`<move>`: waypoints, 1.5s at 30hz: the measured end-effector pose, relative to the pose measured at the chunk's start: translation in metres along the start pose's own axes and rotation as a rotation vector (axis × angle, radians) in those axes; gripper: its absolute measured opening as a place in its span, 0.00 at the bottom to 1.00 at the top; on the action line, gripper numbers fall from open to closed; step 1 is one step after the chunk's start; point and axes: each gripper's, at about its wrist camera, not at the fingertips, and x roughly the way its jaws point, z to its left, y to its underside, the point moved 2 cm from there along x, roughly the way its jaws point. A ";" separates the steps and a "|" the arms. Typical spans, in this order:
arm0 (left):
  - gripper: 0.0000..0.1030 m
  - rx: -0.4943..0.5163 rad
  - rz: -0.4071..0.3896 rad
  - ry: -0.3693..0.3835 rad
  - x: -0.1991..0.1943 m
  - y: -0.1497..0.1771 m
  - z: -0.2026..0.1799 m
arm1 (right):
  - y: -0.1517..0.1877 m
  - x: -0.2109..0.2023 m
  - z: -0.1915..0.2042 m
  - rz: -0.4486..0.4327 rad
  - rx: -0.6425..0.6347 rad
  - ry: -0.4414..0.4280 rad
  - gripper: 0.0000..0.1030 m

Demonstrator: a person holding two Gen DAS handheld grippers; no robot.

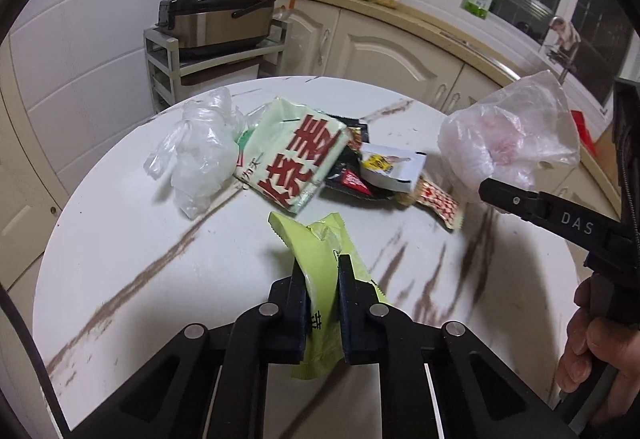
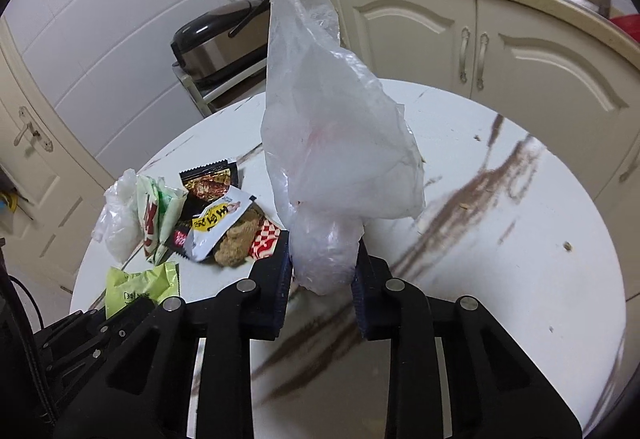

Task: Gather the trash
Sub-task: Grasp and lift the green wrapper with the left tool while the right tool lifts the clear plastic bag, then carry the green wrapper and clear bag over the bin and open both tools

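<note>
The round white marble-veined surface (image 1: 120, 239) carries what is left of the trash: a heap toward its far side, well apart from both hand-held grippers. Largest in that heap is the pale green packet with red characters (image 1: 296, 159), lying tilted against a crumpled clear plastic bag (image 1: 200, 155) on its left; to its right sit a dark snack wrapper (image 1: 352, 179), a small white sachet with a yellow label (image 1: 390, 165) on top of it, and a red-and-white checked wrapper (image 1: 438, 205) at the heap's near edge. The right hand-held gripper (image 2: 323, 267) is clamped on the bunched lower part of a translucent plastic bag (image 2: 332, 127), which stands up from the jaws, clear of the surface. The left hand-held gripper (image 1: 322, 303) is closed on a lime-green wrapper (image 1: 316, 251), pinched flat between the pads and lifted off the surface. So the step in hand looks like carrying: both grippers are loaded and neither can take more. No bin or collection bag shows in either view, so I cannot tell where the drop point is. The next move likely calls for taking both pieces there and releasing them, then returning for the heap; the thin bag may sag or slip if the squeeze loosens.
</note>
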 end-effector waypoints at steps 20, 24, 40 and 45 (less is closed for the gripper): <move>0.06 0.206 -0.203 0.089 -0.124 0.051 -0.073 | 0.042 -0.155 -0.052 -0.214 0.091 0.008 0.24; 0.06 0.257 -0.233 0.133 -0.142 0.060 -0.108 | 0.051 -0.185 -0.074 -0.253 0.120 0.020 0.24; 0.07 0.458 -0.221 0.315 -0.130 0.071 -0.255 | 0.110 -0.284 -0.184 -0.372 0.283 0.193 0.24; 0.07 0.516 -0.147 0.385 -0.096 0.085 -0.311 | 0.141 -0.293 -0.235 -0.343 0.372 0.258 0.24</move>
